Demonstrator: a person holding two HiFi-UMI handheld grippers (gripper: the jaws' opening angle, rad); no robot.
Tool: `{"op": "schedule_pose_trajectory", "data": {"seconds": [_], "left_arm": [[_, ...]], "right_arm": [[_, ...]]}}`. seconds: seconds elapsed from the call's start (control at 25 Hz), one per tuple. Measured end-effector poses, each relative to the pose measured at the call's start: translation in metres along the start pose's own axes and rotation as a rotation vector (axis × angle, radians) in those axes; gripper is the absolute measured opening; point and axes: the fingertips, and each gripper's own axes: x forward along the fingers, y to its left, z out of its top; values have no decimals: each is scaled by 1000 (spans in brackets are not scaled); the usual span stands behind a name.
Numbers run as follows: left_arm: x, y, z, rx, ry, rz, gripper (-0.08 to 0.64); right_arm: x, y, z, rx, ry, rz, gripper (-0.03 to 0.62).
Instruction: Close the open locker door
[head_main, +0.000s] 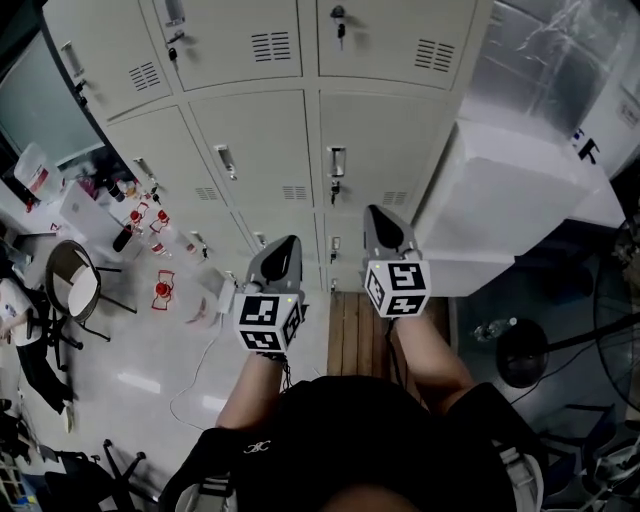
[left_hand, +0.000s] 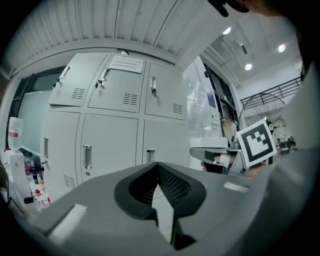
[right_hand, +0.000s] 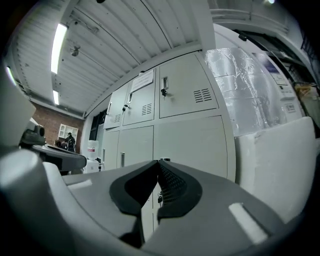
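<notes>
A bank of pale grey lockers (head_main: 300, 120) fills the wall ahead; it also shows in the left gripper view (left_hand: 115, 110) and the right gripper view (right_hand: 170, 115). Every door I can see looks flush with its neighbours, and I cannot tell whether any is ajar. My left gripper (head_main: 287, 245) (left_hand: 157, 165) is held up in front of the lower lockers, apart from them, jaws shut with nothing between them. My right gripper (head_main: 380, 218) (right_hand: 158, 162) is level beside it, also shut and empty. Neither touches a door or a handle.
A large white block (head_main: 520, 190) with a plastic-wrapped unit (head_main: 540, 70) above it stands against the lockers' right side. A wooden board (head_main: 355, 335) lies on the floor below my grippers. A chair (head_main: 72, 285), bottles and a white cable (head_main: 200, 370) are at the left, a fan (head_main: 620, 310) at the right.
</notes>
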Motion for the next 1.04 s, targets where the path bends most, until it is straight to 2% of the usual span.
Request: {"op": "schedule_pose_trajectory", "data": {"seconds": [0.28,0.72,1.04], "left_arm": [[2,-14,0,8,-3,-34,0],[-1,-16,1,8,-7,-34,0],[-3,-23,1,11,-7,-32,0]], "right_arm": [[-15,2,-7,8,9,0,12],[-18,6,-9,50,12,18,12],[-26,7,-6,20,-9,32,12]]}}
